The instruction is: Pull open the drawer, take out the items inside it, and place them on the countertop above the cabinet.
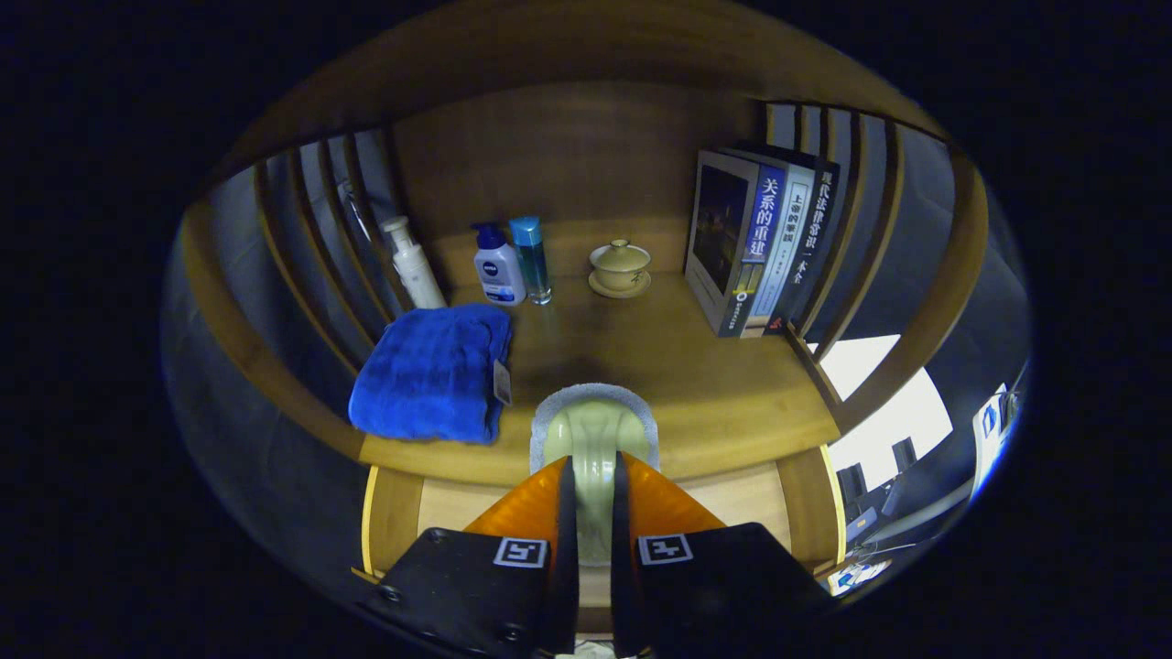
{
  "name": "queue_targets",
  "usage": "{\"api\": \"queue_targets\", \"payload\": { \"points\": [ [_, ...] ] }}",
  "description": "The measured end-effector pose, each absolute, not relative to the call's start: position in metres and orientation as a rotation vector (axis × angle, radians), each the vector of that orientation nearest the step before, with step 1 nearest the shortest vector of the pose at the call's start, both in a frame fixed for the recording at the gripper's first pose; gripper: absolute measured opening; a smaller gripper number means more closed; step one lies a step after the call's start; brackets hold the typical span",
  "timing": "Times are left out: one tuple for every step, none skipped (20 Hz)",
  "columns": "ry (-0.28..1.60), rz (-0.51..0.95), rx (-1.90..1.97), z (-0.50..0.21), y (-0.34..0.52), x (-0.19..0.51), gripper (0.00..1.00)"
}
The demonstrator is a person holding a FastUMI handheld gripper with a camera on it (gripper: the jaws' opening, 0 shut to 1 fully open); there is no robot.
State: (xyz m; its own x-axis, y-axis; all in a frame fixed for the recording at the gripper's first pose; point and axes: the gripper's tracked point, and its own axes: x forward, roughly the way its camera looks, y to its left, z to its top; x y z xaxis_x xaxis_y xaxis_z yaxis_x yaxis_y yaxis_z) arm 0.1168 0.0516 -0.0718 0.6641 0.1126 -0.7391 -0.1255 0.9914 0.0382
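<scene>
Both jaws pinch green scrubber (593, 430) above countertop (732, 384) edge.

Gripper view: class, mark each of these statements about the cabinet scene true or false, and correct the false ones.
1. The gripper is shut on a pale green brush with a grey bristled edge. True.
2. The blue towel lies folded on the countertop, to the left of the brush. True.
3. The books lie flat in a pile. False: they stand upright at the right of the countertop.
4. The lidded cup sits on a saucer, between the bottles and the books. True.
5. The drawer below the countertop is closed. False: it is pulled open beneath the fingers.
6. The towel covers the blue-capped pump bottle. False: the bottle stands beyond the towel.
</scene>
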Motion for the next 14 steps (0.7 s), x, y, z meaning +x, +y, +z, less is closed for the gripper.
{"api": "queue_targets", "payload": {
  "points": [
    [0.836, 0.128, -0.014, -0.072, 0.054, 0.126, 0.23],
    [0.845, 0.124, -0.017, -0.075, 0.056, 0.135, 0.23],
    [0.853, 0.118, -0.019, -0.077, 0.057, 0.145, 0.23],
    [0.852, 0.116, -0.013, -0.079, 0.059, 0.156, 0.23],
    [0.857, 0.110, -0.004, -0.083, 0.061, 0.166, 0.23],
    [0.865, 0.100, 0.006, -0.086, 0.062, 0.175, 0.23],
    [0.865, 0.089, 0.013, -0.090, 0.062, 0.186, 0.23],
    [0.865, 0.082, 0.013, -0.093, 0.063, 0.195, 0.23],
    [0.865, 0.075, 0.009, -0.098, 0.061, 0.205, 0.23],
    [0.872, 0.073, 0.006, -0.102, 0.061, 0.211, 0.23],
    [0.872, 0.078, 0.010, -0.104, 0.064, 0.217, 0.23],
    [0.869, 0.080, 0.015, -0.107, 0.066, 0.222, 0.23],
    [0.864, 0.082, 0.018, -0.109, 0.067, 0.228, 0.23],
    [0.859, 0.079, 0.022, -0.111, 0.066, 0.232, 0.30]
  ]
}}
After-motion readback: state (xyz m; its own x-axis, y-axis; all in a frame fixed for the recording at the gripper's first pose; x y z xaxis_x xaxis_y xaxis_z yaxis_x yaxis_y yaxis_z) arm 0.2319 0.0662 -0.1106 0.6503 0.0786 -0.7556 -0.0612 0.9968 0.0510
